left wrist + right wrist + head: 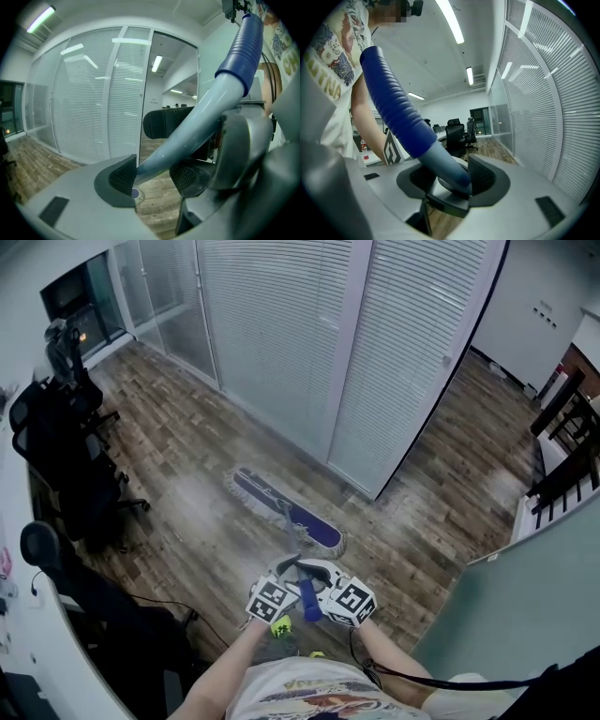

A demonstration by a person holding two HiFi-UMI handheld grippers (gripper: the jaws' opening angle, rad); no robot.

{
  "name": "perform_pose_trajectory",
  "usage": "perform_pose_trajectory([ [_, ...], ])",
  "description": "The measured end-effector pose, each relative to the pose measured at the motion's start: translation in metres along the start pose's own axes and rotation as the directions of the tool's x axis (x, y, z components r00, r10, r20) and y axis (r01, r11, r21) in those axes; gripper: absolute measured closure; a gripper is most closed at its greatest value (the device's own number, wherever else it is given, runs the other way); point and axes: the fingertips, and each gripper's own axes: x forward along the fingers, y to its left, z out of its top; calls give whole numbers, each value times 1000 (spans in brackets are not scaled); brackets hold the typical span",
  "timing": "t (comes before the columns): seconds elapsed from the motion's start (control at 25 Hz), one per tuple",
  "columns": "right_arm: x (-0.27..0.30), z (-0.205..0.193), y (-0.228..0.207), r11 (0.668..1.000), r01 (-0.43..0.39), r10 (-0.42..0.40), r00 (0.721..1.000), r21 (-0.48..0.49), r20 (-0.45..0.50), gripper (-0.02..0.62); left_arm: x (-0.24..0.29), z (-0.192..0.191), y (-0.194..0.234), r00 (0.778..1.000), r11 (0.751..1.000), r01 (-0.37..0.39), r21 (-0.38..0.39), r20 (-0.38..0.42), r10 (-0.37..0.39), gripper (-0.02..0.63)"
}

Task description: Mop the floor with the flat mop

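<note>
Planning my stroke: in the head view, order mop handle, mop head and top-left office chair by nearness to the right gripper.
1. Mop handle, held by the right gripper.
2. Mop head, on the floor ahead.
3. Office chair, far top left.

i see a smooth, glossy pale mop pole (187,136), ribbed blue grip (396,108), fringed cloth mop pad (262,493), rough-grained wood-plank floor (187,446) with a dull sheen

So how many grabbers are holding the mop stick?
2. The grey left gripper and the grey right gripper sit side by side in the head view. Both clamp the pale grey mop handle just below its blue ribbed grip. None seems hidden.
</note>
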Motion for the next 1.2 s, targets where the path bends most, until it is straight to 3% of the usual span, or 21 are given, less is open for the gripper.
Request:
perform_pose_trajectory([
  [0.36, -88, -32, 71, 999, -42, 42, 999, 4, 0, 411, -9, -21, -113, 999, 999, -41, -1, -4, 41, 413],
  [0.6, -127, -48, 107, 998, -67, 67, 998, 2, -3, 411, -15, -32, -164, 998, 997, -68, -21, 6, 68, 411],
  [0.88, -125, -48, 101, 997, -82, 82, 997, -6, -12, 411, -11, -31, -159, 997, 997, -73, -10, 8, 73, 411],
  [1.2, -106, -14, 54, 997, -67, 63, 996, 47, 70, 410, 5, 3, -115, 997, 996, -77, 44, 25, 76, 417],
])
